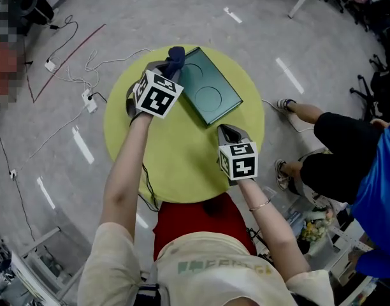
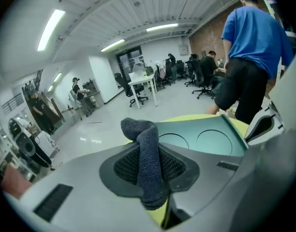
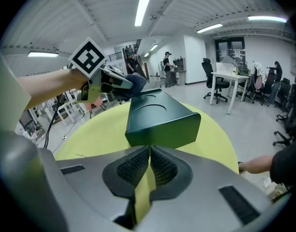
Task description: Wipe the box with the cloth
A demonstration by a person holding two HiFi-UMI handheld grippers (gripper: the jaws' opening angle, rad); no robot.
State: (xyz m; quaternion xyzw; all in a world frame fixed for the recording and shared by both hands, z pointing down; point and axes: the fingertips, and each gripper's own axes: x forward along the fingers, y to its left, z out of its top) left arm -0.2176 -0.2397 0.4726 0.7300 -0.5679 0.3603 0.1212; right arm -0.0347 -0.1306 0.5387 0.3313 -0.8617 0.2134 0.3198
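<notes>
Two tongs, one round yellow-green tabletop [image 1: 176, 164]. Left tongs [image 2: 149, 170]: clenched on a dark blue cloth [image 1: 176, 56], which stands up between the jaws, at the upper-left edge of the box [image 1: 209, 88]. Box: dark green, flat, lying on the tabletop, upper centre of the head view. Right tongs [image 3: 149, 166]: pressed together, nothing between them, just below the box's near corner.

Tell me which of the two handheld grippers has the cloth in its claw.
The left gripper: its claw is shut on the dark blue knitted cloth, by the dark green flat box. The right gripper has its claw shut on nothing.
</notes>
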